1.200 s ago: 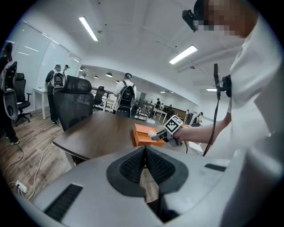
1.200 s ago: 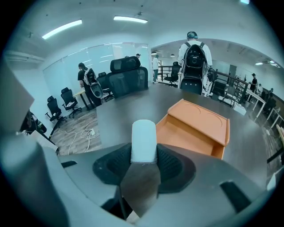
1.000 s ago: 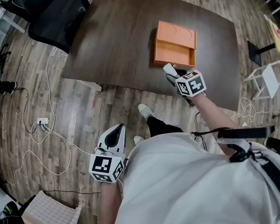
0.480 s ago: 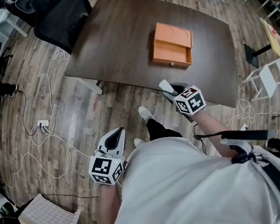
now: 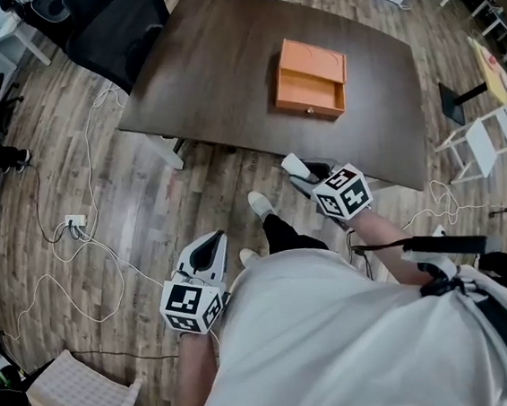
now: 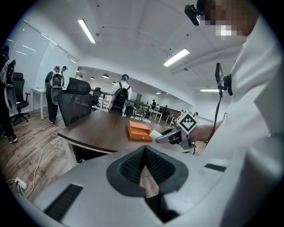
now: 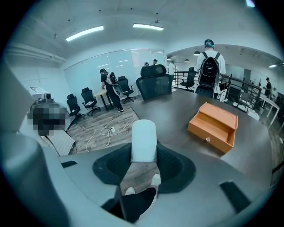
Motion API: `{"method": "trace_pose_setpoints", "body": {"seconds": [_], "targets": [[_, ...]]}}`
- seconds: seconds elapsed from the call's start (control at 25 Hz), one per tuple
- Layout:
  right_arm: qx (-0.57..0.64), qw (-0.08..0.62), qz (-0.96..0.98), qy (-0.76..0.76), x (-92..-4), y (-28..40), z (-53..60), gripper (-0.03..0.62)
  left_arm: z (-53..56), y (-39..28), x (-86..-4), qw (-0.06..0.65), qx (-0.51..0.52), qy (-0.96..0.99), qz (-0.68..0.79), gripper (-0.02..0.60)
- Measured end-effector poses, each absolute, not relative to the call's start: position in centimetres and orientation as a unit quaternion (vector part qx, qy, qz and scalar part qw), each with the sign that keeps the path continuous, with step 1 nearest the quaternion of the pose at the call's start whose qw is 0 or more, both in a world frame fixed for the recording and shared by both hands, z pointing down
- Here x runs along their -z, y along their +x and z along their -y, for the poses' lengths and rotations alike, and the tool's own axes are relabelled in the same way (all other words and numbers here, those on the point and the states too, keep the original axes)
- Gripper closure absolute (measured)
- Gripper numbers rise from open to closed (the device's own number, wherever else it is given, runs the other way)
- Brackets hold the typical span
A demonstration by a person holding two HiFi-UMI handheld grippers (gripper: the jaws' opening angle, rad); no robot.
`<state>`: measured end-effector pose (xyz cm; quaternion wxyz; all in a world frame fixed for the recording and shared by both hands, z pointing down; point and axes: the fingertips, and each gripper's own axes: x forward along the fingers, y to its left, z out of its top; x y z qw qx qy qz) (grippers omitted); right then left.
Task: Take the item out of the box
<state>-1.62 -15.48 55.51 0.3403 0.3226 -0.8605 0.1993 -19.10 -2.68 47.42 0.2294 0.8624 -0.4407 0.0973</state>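
Right gripper [image 5: 301, 173] clamped on white item [image 7: 143, 141]; I'd pulled it back past table [image 5: 212, 67] edge since second ago. Orange box [image 5: 311, 79] stayed on table, looked empty, so item's out I reckon. Left gripper [image 5: 206, 246] closed, idle.

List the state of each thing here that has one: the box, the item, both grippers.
orange box: on the table, drawer pulled open, nothing visible inside.
white item: out of the box, clamped between the right gripper's jaws.
right gripper: closed on the white item, held away from the box.
left gripper: jaws together, empty.
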Motion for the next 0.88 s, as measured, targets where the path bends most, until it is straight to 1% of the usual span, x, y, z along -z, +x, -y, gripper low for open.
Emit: {"method": "trace_pose_setpoints", "body": {"seconds": [0.88], "targets": [[-0.187, 0.330, 0.876, 0.297, -54.4, -2.9, 11.8, 0.431, -0.5, -18.5, -47.6, 0.227, -0.104, 0.861, 0.443, 0.571]]}}
